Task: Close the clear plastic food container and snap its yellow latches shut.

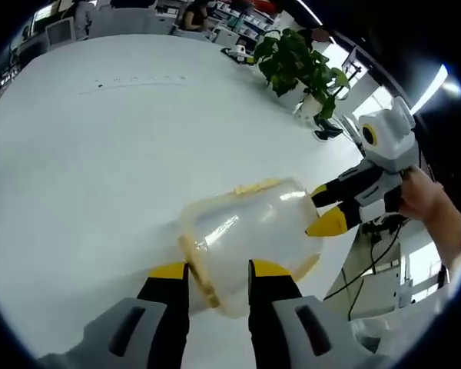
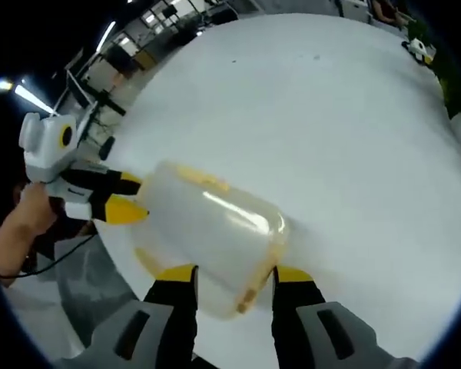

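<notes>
The clear plastic food container [image 1: 246, 234] sat near the edge of the white table [image 1: 100, 169], squeezed end to end. The left gripper [image 1: 219, 277] pinched one short end beside a yellow latch [image 1: 196, 269]; the right gripper [image 2: 234, 278] pinched the opposite end, apparently steadying it for latching.

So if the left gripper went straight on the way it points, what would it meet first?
The clear plastic container: its near end already sits between the left gripper jaws. Beyond it, the right gripper meets the container's far end, though depth there is hard to judge.
</notes>
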A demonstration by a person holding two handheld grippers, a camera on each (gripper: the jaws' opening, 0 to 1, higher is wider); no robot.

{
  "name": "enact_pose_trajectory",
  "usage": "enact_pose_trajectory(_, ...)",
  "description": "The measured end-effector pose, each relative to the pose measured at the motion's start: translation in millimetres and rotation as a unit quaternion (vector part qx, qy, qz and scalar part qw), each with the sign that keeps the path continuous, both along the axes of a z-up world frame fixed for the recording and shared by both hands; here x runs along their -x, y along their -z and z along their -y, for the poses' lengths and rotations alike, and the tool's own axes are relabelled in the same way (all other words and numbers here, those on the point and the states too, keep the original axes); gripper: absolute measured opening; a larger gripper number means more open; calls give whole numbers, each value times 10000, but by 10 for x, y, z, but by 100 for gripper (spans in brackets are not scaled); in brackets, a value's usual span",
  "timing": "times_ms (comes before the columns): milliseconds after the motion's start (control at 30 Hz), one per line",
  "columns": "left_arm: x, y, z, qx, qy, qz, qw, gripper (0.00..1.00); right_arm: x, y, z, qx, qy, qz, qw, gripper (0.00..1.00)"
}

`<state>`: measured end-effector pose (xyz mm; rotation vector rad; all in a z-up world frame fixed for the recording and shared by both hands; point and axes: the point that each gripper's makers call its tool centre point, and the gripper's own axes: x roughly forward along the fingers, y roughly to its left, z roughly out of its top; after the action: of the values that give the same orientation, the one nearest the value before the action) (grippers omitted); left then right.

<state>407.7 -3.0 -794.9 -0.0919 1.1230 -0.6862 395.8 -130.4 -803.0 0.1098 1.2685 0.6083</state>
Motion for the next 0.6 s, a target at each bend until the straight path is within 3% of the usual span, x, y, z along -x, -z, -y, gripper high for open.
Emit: enact_pose_trajectory(600,-14,-16,-20,132,-58,58,9999,31,9,-22,13,-162,141,233,9995,42)
